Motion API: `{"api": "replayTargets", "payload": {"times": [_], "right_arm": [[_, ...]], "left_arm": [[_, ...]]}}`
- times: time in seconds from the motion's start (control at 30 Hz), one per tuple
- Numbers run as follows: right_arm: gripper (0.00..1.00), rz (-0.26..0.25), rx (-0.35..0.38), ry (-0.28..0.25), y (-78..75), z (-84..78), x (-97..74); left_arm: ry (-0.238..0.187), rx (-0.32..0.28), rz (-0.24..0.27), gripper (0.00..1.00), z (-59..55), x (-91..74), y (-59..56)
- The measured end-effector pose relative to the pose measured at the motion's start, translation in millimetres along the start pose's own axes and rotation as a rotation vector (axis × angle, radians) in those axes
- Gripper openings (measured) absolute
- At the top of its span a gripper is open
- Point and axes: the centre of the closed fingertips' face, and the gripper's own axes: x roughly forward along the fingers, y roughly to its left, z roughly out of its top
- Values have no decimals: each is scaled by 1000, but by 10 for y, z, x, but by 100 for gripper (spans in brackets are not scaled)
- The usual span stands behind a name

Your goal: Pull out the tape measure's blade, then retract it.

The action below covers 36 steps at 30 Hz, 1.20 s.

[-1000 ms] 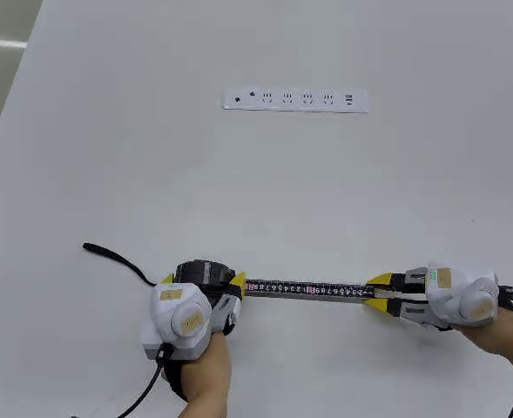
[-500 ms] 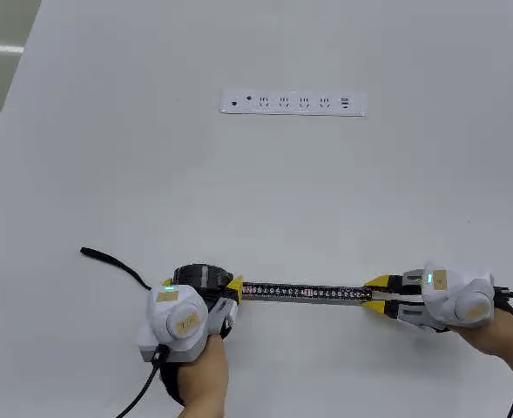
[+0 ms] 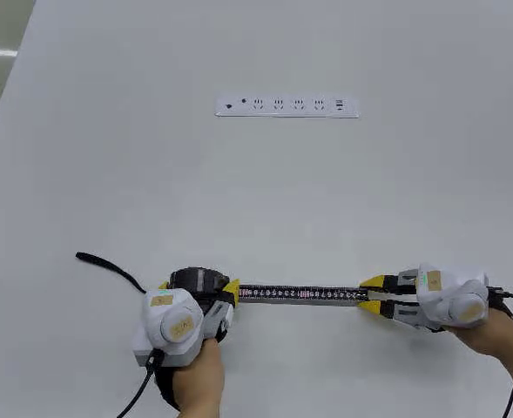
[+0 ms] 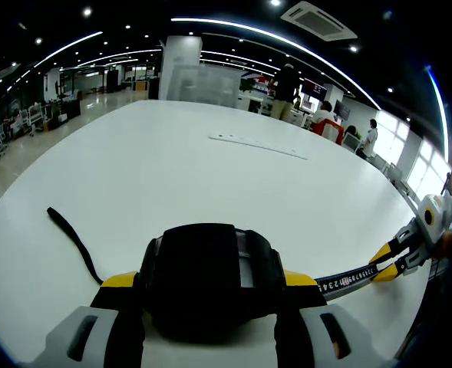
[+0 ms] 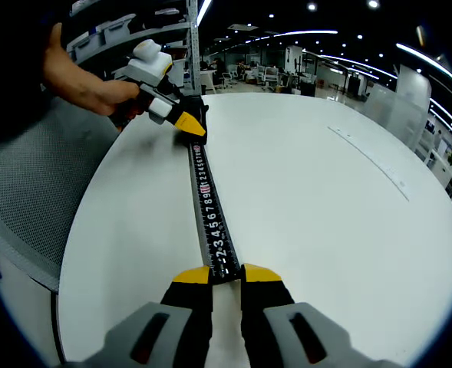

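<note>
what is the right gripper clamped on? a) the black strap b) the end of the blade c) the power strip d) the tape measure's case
b: the right gripper is shut on the tip of the blade, while the left gripper holds the case.

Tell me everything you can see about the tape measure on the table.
The tape measure is black and rounded, with a thin black strap trailing away from it on the white table. The left gripper clamps it from both sides. Its blade, dark with white numerals and red marks, is pulled out straight, lying low along the tabletop, and the right gripper pinches its tip.
</note>
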Motion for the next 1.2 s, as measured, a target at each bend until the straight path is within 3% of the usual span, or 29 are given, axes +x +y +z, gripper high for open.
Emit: {"api": "replayTargets", "payload": {"times": [0.6, 1.2], "right_arm": [[11, 1, -1, -19, 40, 106, 50], [11, 19, -7, -53, 105, 316, 273]], "left_arm": [[5, -14, -17, 66, -1, -10, 2], [9, -27, -28, 66, 4, -3, 2]]}}
